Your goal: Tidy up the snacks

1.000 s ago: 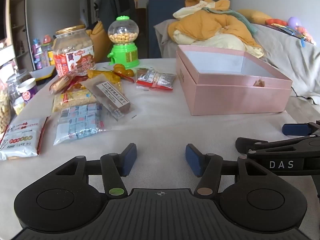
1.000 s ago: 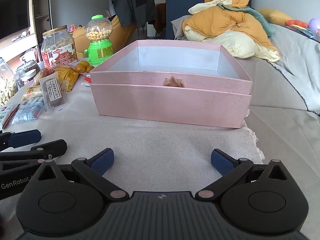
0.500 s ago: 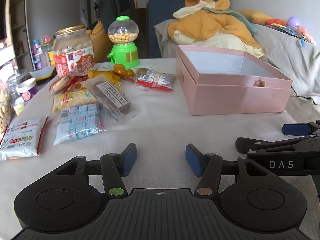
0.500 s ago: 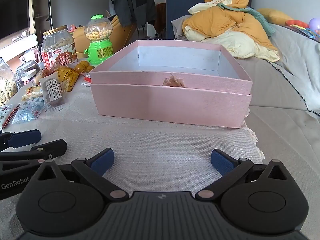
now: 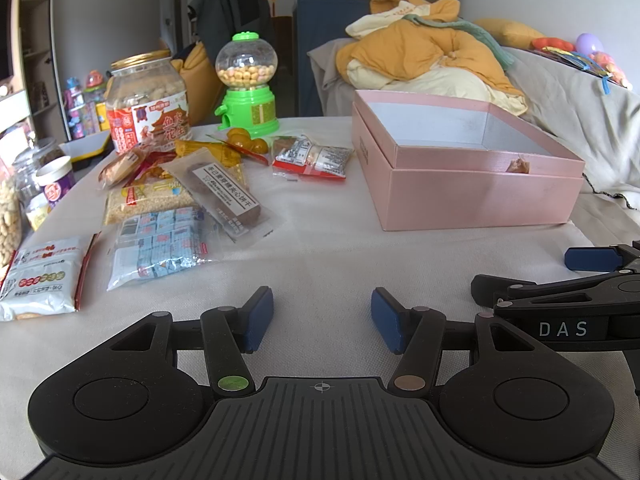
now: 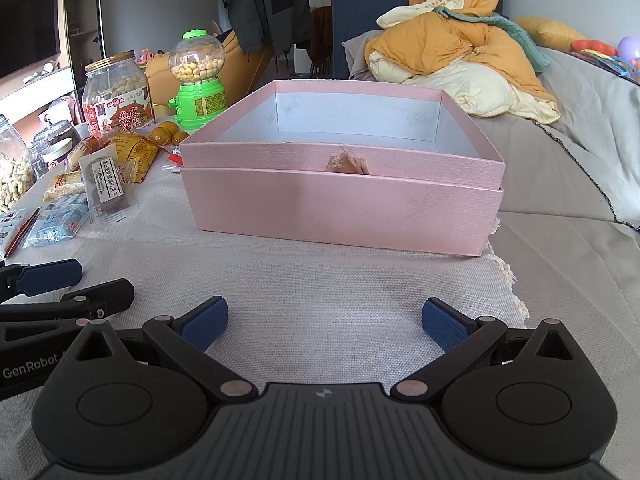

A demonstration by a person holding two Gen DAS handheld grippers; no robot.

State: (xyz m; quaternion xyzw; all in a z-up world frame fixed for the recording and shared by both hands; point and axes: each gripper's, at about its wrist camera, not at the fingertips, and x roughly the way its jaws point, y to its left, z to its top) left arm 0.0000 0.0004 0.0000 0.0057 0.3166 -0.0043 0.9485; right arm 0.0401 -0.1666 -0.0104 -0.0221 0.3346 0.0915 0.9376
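Observation:
An open pink box point(image 5: 472, 188) point(image 6: 340, 208) stands on the cloth-covered table, its inside bare as far as I see. Several snack packets lie left of it: a brown biscuit bar point(image 5: 224, 192), a blue candy bag point(image 5: 160, 240), a white packet point(image 5: 40, 276), a red-and-white packet point(image 5: 312, 156) and yellow wrapped ones point(image 5: 208, 148). My left gripper point(image 5: 322, 318) is open and empty, low over the table's near part. My right gripper point(image 6: 324, 324) is open and empty, in front of the box. Each gripper shows at the edge of the other's view.
A peanut jar point(image 5: 148, 108) and a green candy dispenser point(image 5: 248, 88) stand at the table's back left. More jars point(image 5: 24, 192) line the left edge. A sofa with piled orange bedding point(image 5: 420, 56) lies behind the box.

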